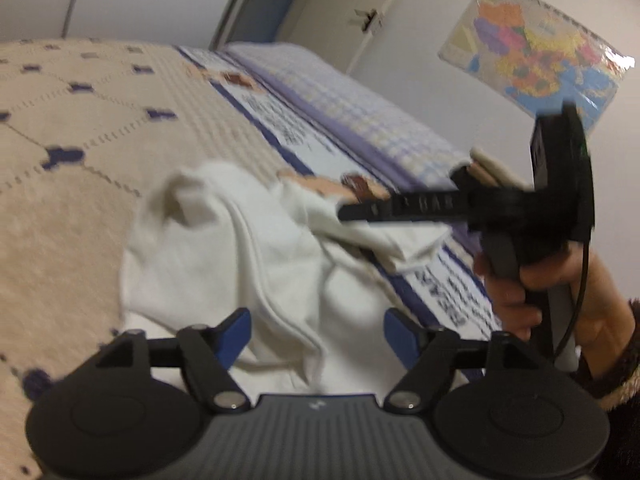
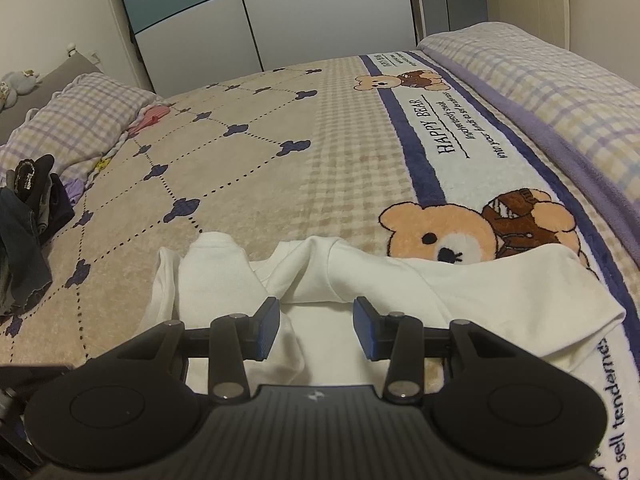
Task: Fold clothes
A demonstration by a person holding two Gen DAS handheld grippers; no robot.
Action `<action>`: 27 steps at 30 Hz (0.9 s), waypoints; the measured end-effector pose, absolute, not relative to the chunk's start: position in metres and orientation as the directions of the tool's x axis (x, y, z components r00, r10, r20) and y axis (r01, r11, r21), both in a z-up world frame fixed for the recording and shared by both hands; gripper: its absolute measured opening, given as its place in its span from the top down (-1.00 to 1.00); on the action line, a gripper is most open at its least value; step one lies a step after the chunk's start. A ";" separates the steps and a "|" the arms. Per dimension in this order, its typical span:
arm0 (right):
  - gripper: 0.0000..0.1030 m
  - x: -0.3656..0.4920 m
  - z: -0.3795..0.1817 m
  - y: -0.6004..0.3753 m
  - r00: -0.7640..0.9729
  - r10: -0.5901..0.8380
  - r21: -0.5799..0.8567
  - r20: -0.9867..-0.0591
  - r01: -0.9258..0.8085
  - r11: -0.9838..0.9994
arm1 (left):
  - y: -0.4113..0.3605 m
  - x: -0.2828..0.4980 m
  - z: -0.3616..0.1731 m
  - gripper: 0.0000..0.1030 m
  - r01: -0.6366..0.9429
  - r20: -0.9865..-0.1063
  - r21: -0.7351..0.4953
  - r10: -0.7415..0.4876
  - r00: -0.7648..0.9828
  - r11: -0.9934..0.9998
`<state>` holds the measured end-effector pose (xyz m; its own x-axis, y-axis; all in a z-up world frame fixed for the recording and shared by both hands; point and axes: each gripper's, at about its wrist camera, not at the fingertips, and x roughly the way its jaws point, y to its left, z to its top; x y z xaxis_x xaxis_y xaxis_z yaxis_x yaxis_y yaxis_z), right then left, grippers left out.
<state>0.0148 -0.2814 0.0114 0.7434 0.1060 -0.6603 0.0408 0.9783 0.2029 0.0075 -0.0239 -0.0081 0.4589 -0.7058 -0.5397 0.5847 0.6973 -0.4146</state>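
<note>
Nearest the lens in the left wrist view, the left gripper [image 1: 317,334] stands with its blue fingers [image 1: 236,334] spread wide and nothing pinched; the white garment [image 1: 256,264] lies loose beneath and beyond them on the bear-print blanket [image 1: 60,208]. The right gripper [image 2: 316,328] holds its fingers about half apart, and in the right wrist view the cloth passes under the gap without either pad pressing it, though the edge nearest the left pad is hard to read, so a light contact cannot be ruled out.

The garment sits just ahead of both pairs of fingers, bunched rather than flat: a sleeve [image 2: 212,276] is turned in left of the right gripper's fingers, a ridge rises straight ahead of the gap, and a broad panel spreads right toward the printed bear [image 2: 440,236]. By my judgement the folding is in its early part: some cloth is turned in, nothing squared. A pile of dark clothes [image 2: 28,224], well off to the left, looks unfolded.
</note>
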 end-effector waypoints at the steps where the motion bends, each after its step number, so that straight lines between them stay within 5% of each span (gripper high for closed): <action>1: 0.15 0.015 0.012 -0.281 0.744 0.107 0.203 -0.659 0.039 0.979 | -0.020 0.010 -0.007 -0.60 0.566 -0.536 -0.414 -0.693 0.481 0.713; 14: 0.15 0.015 0.012 -0.275 0.742 0.129 0.211 -0.658 0.017 0.977 | 0.005 0.057 -0.035 -0.59 0.312 -0.563 -0.489 -0.568 0.601 0.814; 27: 0.15 0.021 0.011 -0.273 0.740 0.126 0.201 -0.661 0.013 0.979 | 0.014 0.088 -0.029 -0.49 0.129 -0.542 -0.693 -0.631 0.555 0.710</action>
<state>0.0212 -0.2729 0.0108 0.7399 0.1259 -0.6608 0.0132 0.9794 0.2014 0.0878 0.0137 -0.0290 0.5549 -0.6307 -0.5424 0.1294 0.7095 -0.6927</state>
